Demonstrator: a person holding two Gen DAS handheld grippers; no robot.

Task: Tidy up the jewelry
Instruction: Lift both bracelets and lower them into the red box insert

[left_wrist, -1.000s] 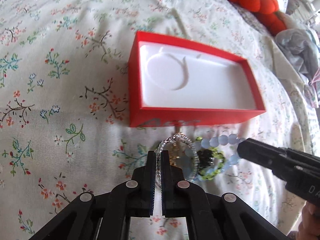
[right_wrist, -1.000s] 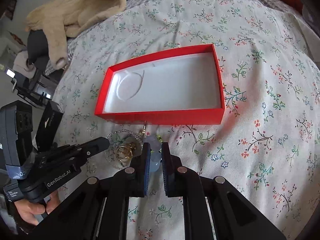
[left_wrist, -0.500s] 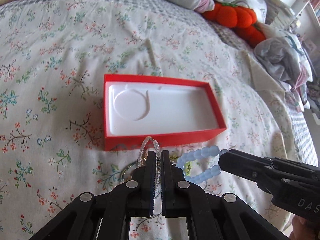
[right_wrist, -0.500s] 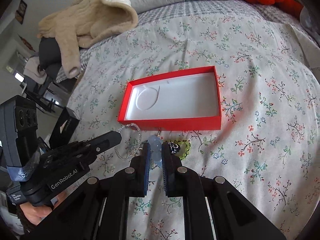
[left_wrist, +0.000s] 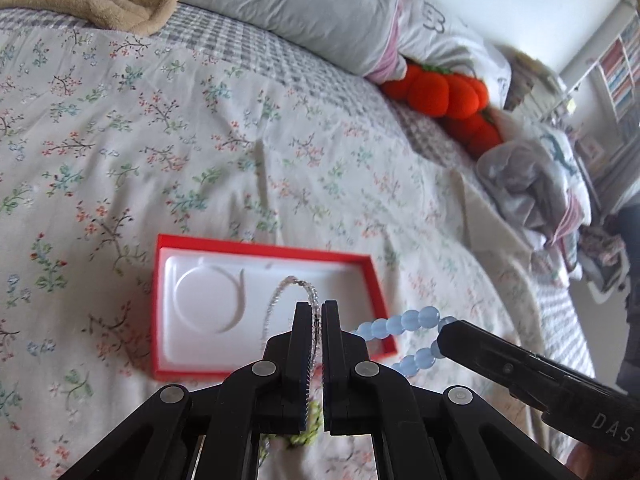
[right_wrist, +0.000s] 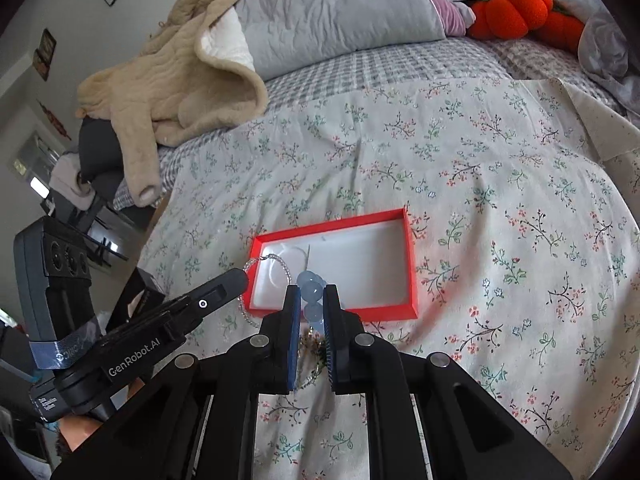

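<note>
A red box (left_wrist: 374, 280) (right_wrist: 411, 264) with a white moulded liner lies open on the floral bedspread. My left gripper (left_wrist: 317, 308) (right_wrist: 240, 278) is shut on a clear crystal bead bracelet (left_wrist: 280, 294) (right_wrist: 280, 262), held up in front of the box. My right gripper (right_wrist: 311, 294) (left_wrist: 444, 334) is shut on a pale blue bead bracelet (left_wrist: 400, 322) (right_wrist: 310, 284), lifted beside it. A green bead piece (left_wrist: 310, 430) and other small jewelry (right_wrist: 310, 344) lie on the bed below the grippers.
A beige quilted jacket (right_wrist: 176, 76) and grey pillows (right_wrist: 340, 12) lie at the head of the bed. Orange plush pumpkins (left_wrist: 440, 92) (right_wrist: 516, 10) and crumpled clothes (left_wrist: 528, 184) sit at the right.
Both grippers have risen from the bedspread, each lifting its bracelet off the pile. The box now looks smaller and farther below.
</note>
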